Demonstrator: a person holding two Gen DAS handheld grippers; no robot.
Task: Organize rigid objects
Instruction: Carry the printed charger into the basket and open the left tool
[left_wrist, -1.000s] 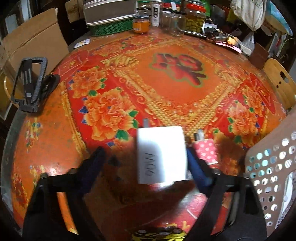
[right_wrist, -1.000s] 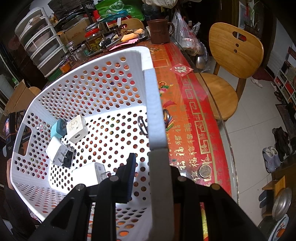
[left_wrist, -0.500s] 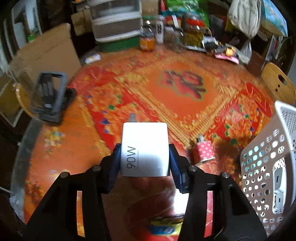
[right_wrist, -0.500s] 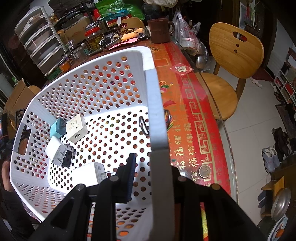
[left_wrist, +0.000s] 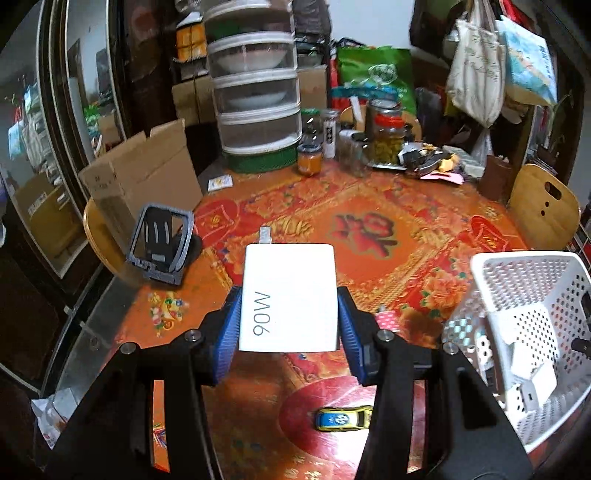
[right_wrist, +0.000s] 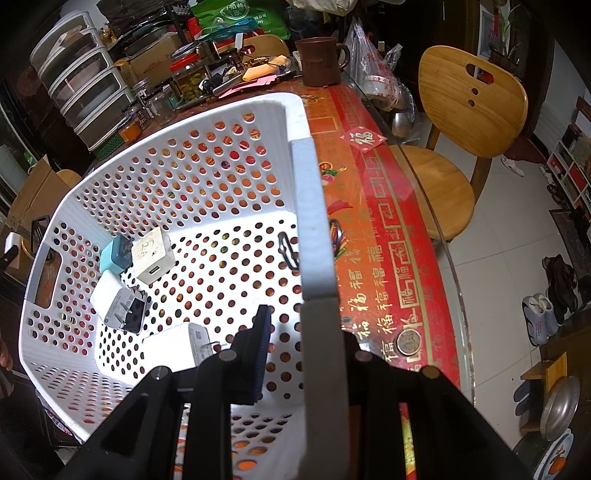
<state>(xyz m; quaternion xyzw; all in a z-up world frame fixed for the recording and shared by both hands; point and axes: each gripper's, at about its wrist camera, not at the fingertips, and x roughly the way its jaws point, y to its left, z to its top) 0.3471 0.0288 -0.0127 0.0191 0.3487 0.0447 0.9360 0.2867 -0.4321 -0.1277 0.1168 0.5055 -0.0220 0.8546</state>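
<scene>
While the left gripper is clamping a white charger block between its blue pads, that block is hanging in the air above the red flowered tablecloth, its metal prongs pointing away from the camera and the marking "90W" reading sideways on its face. Both pads are pressing on the block's sides, so the jaws are closed on it.

Below it on the cloth, a small pink dotted charger is lying just beside the white perforated basket, and a yellow-and-blue toy car is sitting nearer the camera. A grey phone stand is resting near the table's left edge, by a cardboard box.

The right gripper is pinching the basket's wall — one blue pad is lying inside against the holes, while the other finger is hidden behind the white rim, so the jaws are nearly closed on the plastic. Inside the basket, several chargers are already lying: a cream cube touching a teal one, a white one with prongs beside them, and another white block close to the gripper. A coin is lying on the cloth outside the basket.
</scene>
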